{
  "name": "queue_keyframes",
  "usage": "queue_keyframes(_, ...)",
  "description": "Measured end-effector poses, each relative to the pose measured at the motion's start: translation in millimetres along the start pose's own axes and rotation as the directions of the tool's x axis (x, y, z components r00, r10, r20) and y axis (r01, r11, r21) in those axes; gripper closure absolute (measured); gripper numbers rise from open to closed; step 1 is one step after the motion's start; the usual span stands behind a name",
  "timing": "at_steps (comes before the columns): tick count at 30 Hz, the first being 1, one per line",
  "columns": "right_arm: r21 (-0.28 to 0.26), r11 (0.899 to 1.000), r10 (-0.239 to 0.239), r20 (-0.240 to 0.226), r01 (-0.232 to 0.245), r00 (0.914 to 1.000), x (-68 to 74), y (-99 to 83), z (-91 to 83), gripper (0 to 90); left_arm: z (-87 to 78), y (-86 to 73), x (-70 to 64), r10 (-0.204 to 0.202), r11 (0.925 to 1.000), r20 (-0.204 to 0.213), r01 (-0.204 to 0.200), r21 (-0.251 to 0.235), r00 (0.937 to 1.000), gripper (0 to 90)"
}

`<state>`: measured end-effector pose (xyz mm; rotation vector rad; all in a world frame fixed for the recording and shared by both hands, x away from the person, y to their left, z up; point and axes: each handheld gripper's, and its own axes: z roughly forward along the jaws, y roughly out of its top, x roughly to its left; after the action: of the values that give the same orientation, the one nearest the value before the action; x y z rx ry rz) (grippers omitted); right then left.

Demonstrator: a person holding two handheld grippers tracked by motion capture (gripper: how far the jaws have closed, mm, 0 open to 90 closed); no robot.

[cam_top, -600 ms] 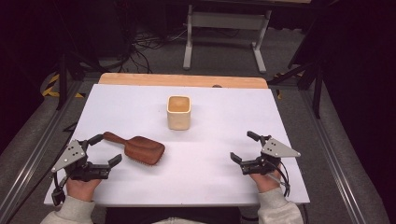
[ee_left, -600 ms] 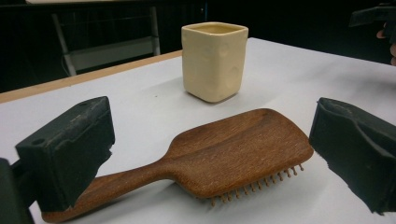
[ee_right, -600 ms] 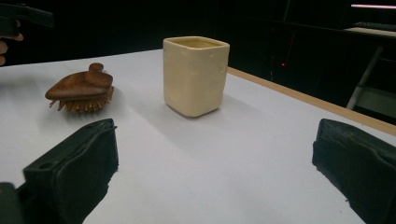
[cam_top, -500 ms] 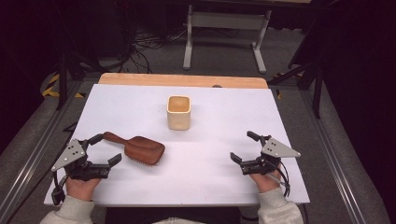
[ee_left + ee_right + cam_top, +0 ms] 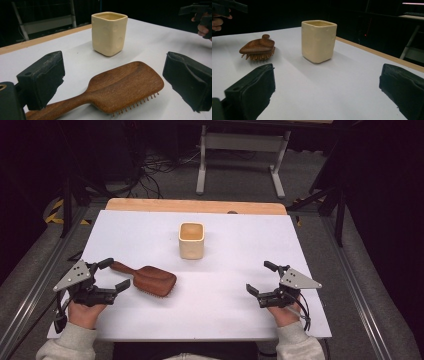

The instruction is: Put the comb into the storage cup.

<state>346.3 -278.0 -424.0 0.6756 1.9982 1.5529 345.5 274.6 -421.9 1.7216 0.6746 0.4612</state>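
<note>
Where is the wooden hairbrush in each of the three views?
High view: the hairbrush lies left of centre, bristles down, at the open left gripper.
Left gripper view: hairbrush low in the middle, between the jaws.
Right gripper view: hairbrush at upper left.
Shared landmark: the cream cup.

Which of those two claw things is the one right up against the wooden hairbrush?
The left gripper: its open jaws sit on either side of the hairbrush handle. The right gripper, also open, rests on bare table, well away from the brush.
</note>
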Motion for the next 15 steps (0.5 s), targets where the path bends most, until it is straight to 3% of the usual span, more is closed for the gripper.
queue_keyframes(7,0.001,1.000,0.000,0.000,0.000,1.0000,-0.1,-0.7,-0.9,0.8,8.4,16.6,6.5,0.032,0.9987,0.020,-0.033,0.039,0.9993,6.1)
queue_keyframes(15,0.002,1.000,0.002,-0.003,-0.002,1.0000,-0.1,-0.9,-1.4,0.8,16.0,26.9,15.9,0.037,0.9963,0.026,-0.039,0.077,0.9990,8.3)
